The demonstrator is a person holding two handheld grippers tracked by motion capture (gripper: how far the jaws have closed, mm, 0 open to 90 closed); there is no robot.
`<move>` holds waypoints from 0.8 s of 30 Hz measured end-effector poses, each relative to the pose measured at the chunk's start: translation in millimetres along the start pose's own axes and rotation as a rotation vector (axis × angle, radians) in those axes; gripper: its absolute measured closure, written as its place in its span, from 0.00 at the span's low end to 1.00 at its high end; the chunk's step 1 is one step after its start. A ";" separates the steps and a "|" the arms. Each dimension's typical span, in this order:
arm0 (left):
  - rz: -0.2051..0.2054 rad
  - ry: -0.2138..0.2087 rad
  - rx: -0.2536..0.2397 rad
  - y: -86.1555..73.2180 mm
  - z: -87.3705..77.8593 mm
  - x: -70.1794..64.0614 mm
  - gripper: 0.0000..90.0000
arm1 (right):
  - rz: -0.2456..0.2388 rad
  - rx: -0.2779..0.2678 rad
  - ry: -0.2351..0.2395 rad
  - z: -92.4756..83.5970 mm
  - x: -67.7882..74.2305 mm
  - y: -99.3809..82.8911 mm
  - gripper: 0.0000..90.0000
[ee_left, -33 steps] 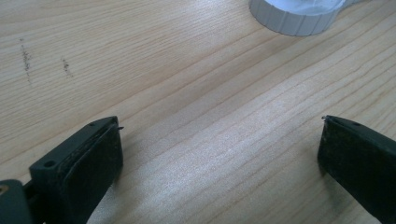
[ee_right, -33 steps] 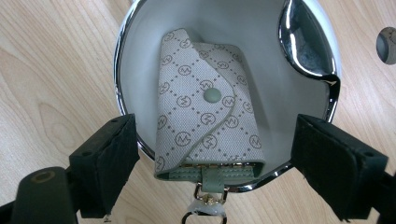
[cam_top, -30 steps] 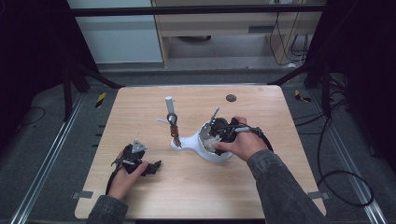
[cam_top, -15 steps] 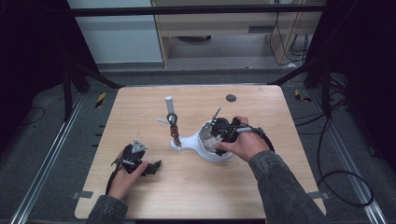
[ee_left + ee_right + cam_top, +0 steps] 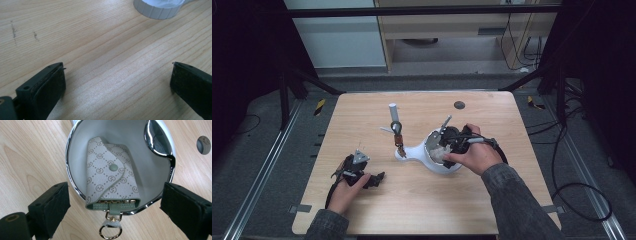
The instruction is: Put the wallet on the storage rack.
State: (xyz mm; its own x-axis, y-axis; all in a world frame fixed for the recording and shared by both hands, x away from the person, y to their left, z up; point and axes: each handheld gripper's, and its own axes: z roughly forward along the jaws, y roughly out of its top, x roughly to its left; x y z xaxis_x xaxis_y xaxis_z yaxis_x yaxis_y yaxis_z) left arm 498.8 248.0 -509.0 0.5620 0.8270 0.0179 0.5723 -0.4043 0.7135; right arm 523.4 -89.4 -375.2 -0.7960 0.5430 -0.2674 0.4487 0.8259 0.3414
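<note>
Inside white bowl [image 5: 150, 170], monogram key pouch [image 5: 110, 175], right gripper [image 5: 115, 207] spread above it, left gripper [image 5: 117, 82] spread over bare wooden table [image 5: 100, 50].

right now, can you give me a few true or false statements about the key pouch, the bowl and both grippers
1. The monogram key pouch lies inside the white bowl. True.
2. The right gripper is clamped on the pouch. False: its jaws stand wide open on either side of the bowl, and the pouch lies free.
3. The pouch's gold ring hangs out over the bowl's chrome rim. True.
4. The left gripper holds the white ribbed cap. False: its jaws are open over bare wooden table, with the cap farther ahead.
5. The pouch's flap is open. False: it is folded shut under a green snap.
</note>
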 end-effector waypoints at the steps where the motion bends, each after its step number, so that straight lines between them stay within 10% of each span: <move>1: 0.000 0.000 0.000 0.0 0.0 0.0 0.00 | 0.004 -0.003 0.001 -0.3 0.2 -1.2 0.08; 24: 0.002 0.000 0.002 0.0 -0.1 0.1 0.00 | 0.088 -0.127 0.002 -20.7 -12.3 -34.0 0.06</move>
State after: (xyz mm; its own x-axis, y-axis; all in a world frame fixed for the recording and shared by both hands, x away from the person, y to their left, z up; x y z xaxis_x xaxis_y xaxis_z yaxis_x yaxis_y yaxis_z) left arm 498.8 248.1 -508.8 0.5631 0.8262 0.0193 0.5722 -0.4067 0.7122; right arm 509.5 -127.3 -364.9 -0.7569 0.6119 -0.2296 0.4617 0.7493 0.4747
